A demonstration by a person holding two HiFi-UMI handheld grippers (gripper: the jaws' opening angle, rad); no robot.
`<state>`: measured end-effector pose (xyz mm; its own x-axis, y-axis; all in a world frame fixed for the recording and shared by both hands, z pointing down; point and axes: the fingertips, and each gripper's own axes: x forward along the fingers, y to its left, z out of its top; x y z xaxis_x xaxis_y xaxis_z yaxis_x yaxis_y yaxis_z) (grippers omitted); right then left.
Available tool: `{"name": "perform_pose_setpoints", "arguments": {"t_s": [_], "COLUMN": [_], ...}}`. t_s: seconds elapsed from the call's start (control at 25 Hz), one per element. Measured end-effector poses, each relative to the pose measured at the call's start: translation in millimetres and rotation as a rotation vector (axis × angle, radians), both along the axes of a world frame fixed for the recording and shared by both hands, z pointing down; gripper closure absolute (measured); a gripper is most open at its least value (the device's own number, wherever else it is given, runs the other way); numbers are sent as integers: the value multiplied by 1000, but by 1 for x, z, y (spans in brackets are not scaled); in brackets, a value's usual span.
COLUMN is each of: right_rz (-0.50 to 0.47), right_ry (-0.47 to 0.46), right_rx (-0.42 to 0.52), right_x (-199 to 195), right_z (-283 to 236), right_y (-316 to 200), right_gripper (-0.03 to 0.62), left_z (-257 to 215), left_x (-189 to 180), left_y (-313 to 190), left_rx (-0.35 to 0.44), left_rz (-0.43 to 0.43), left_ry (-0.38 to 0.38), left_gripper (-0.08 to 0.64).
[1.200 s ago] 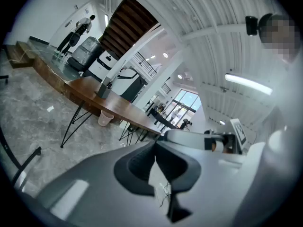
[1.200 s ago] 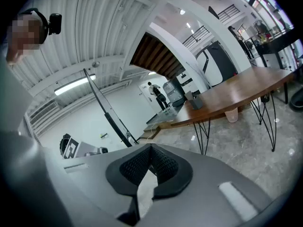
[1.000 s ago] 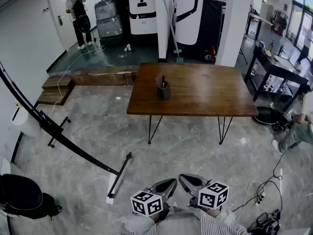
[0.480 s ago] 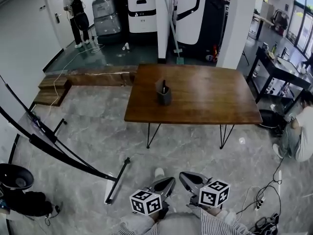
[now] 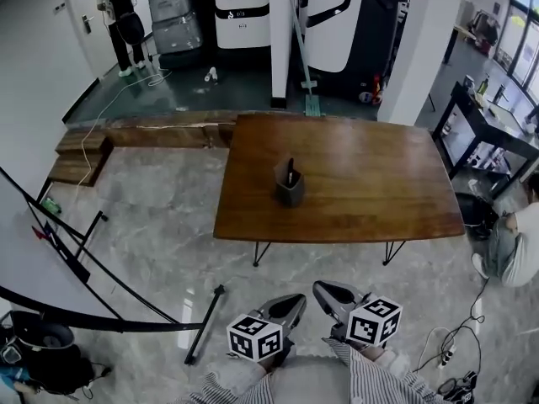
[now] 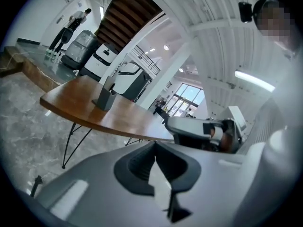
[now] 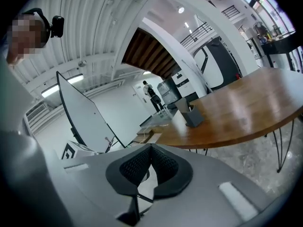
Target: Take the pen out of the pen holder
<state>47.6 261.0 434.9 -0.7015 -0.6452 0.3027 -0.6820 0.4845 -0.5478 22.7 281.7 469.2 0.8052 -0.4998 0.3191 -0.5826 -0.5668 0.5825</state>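
A dark grey pen holder (image 5: pixel 289 187) stands on the wooden table (image 5: pixel 370 183), left of its middle, with a dark pen (image 5: pixel 290 170) sticking up out of it. Both grippers are held low near my body, well short of the table's near edge. My left gripper (image 5: pixel 289 307) is shut and empty, and so is my right gripper (image 5: pixel 331 295) beside it. In the left gripper view the holder (image 6: pixel 105 98) is far ahead of the closed left gripper (image 6: pixel 155 144). In the right gripper view the holder (image 7: pixel 193 116) also stands far beyond the closed right gripper (image 7: pixel 151 146).
Black stand legs (image 5: pixel 93 263) cross the marble floor at left. A wooden step (image 5: pixel 80 154) lies left of the table. Machines (image 5: pixel 244 11) and a pillar (image 5: pixel 282 32) stand behind it, near a standing person (image 5: pixel 118 19). A black side table (image 5: pixel 488 120), a crouching person (image 5: pixel 518 242) and cables (image 5: pixel 455 343) are at right.
The table and pen holder have come nearer and sit lower in the head view. Both grippers travelled forward together and stayed shut and empty.
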Motion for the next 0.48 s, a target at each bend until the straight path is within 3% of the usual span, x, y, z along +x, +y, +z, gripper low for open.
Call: {"name": "perform_pose_setpoints", "arguments": {"t_s": [0.2, 0.48], "right_rz": [8, 43], "right_ry": [14, 5], "right_rx": [-2, -15], "right_x": [-7, -13], "right_z": [-5, -2], "right_y": [-65, -132], "right_gripper": [594, 594], "left_z": [-14, -11], "left_x": [0, -9], "left_y": [-69, -136], "left_rx": [37, 22], "left_rz": [49, 74], "left_ry": [3, 2], "left_gripper": [552, 552]}}
